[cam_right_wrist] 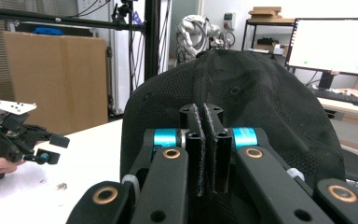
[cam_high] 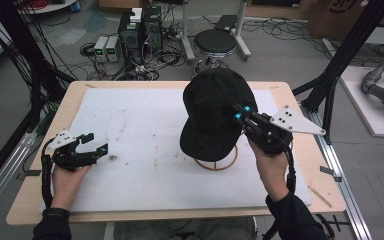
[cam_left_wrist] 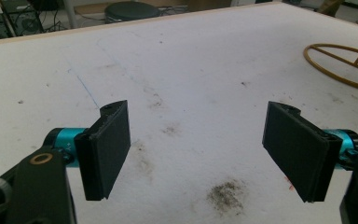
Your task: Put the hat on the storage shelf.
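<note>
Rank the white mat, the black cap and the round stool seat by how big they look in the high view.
1. White mat, largest by far.
2. Black cap.
3. Round stool seat, smallest, though it stands farther from the camera, so its true size against the cap is unsure.

Grey floor [cam_high: 290,55] was littered with cables and power units [cam_high: 132,35]. A black round stool [cam_high: 215,42] stood behind the wooden tabletop [cam_high: 25,200], which carried a stained white mat [cam_high: 130,125]. Black frame posts [cam_high: 350,45], a cardboard box [cam_right_wrist: 56,79] and a lit monitor [cam_right_wrist: 335,44] stood around.

left gripper [cam_high: 96,142]: jaws wide apart, hand low at left | right gripper [cam_high: 241,112]: jaws pressed together, raised
</note>
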The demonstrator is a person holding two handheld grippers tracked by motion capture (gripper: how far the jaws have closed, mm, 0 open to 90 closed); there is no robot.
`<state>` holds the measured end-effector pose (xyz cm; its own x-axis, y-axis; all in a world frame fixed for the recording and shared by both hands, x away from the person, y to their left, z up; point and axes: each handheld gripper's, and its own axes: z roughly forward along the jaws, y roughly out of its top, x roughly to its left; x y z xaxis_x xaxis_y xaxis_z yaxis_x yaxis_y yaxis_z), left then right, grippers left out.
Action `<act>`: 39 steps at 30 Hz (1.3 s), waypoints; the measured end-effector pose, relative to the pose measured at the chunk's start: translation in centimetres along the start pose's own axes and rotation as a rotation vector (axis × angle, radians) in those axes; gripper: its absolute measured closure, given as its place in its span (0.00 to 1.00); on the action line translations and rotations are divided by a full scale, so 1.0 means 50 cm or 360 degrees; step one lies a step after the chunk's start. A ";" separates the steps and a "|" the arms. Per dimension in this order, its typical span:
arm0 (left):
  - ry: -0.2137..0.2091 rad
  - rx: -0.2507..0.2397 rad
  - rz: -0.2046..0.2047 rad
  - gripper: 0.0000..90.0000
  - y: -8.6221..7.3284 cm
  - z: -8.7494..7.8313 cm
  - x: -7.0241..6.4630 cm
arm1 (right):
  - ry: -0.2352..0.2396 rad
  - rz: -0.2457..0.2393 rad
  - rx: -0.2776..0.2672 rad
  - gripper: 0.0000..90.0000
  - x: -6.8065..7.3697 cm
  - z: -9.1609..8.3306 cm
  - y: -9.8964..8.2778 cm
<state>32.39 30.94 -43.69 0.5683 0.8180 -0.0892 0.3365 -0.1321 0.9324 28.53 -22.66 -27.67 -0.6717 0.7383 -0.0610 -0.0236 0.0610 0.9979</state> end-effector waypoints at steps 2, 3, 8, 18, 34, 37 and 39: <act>-0.0001 0.0001 0.0000 0.26 0.000 0.001 0.000 | 0.0002 0.0007 0.0007 0.98 0.001 -0.003 -0.003; -0.0001 0.0005 0.0004 0.26 0.000 0.001 0.000 | 0.0008 -0.0005 0.0015 0.98 0.003 -0.006 -0.008; -0.0001 0.0013 0.0007 0.26 0.000 0.003 -0.001 | -0.0014 -0.0003 0.0035 0.98 0.005 -0.017 -0.026; -0.0006 0.0032 0.0013 0.26 -0.002 0.009 -0.004 | -0.0064 0.0033 0.0094 0.99 -0.007 -0.028 -0.058; -0.0015 0.0052 0.0050 0.26 -0.001 0.019 -0.012 | -0.0179 0.0090 0.0058 0.71 -0.058 -0.061 -0.070; -0.0015 0.0045 0.0055 0.26 -0.001 0.018 -0.013 | -0.0214 0.0113 0.0075 0.66 -0.079 -0.066 -0.079; -0.0015 0.0042 0.0059 0.26 0.000 0.017 -0.013 | -0.0236 0.0133 0.0086 0.61 -0.093 -0.071 -0.087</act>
<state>32.66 29.97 -43.94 0.5877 0.8070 -0.0584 0.3347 -0.1768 0.9256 29.13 -28.76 -31.63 -0.5528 0.8332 0.0152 0.0703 0.0284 0.9971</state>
